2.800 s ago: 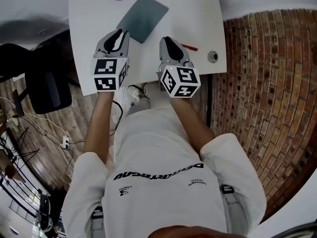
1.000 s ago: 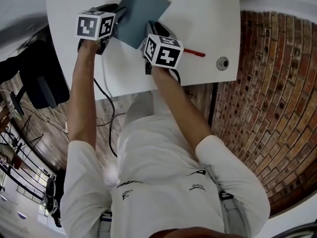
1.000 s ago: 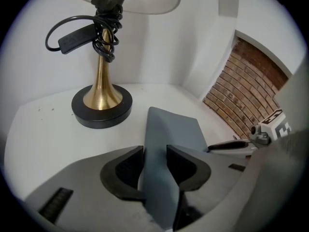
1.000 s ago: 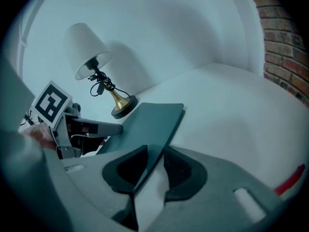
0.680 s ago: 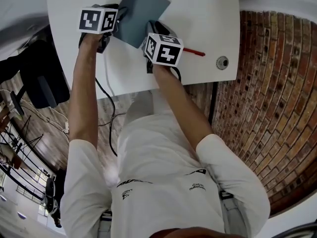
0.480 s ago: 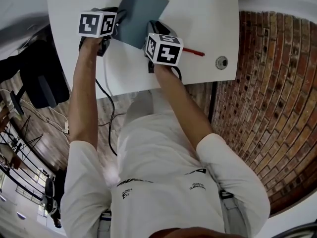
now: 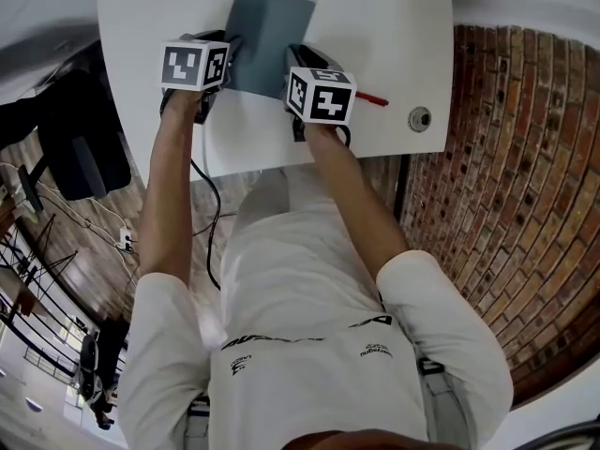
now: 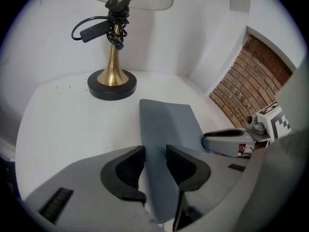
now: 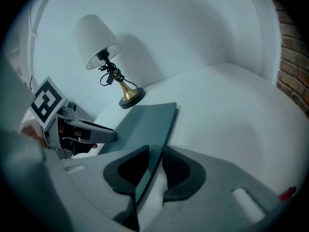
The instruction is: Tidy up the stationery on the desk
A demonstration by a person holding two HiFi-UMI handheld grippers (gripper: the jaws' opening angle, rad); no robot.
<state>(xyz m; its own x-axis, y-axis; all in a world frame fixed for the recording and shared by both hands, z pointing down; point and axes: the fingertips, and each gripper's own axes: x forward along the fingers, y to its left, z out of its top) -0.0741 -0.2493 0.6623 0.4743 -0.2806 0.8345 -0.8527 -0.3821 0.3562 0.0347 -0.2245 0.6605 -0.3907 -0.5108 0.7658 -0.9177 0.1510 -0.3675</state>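
Note:
A grey notebook (image 7: 270, 34) lies flat on the white desk (image 7: 394, 26), held from both near corners. My left gripper (image 7: 228, 52) is shut on its left edge, and the cover runs between the pads in the left gripper view (image 8: 154, 161). My right gripper (image 7: 298, 60) is shut on its right near edge, where the thin cover is pinched between the pads (image 9: 155, 164). A red pen (image 7: 371, 99) lies on the desk just right of the right gripper, its tip also showing in the right gripper view (image 9: 287, 193).
A brass lamp on a black base (image 8: 112, 83) stands at the desk's far edge behind the notebook, cord wound on its stem. A round metal grommet (image 7: 419, 117) sits near the desk's right end. A black chair (image 7: 80, 148) stands left of the desk, brick (image 7: 506, 157) on the right.
Both grippers moved forward and closed on the notebook. In the last second the notebook has turned from skewed to nearly square with the desk, with both grippers shifting slightly right.

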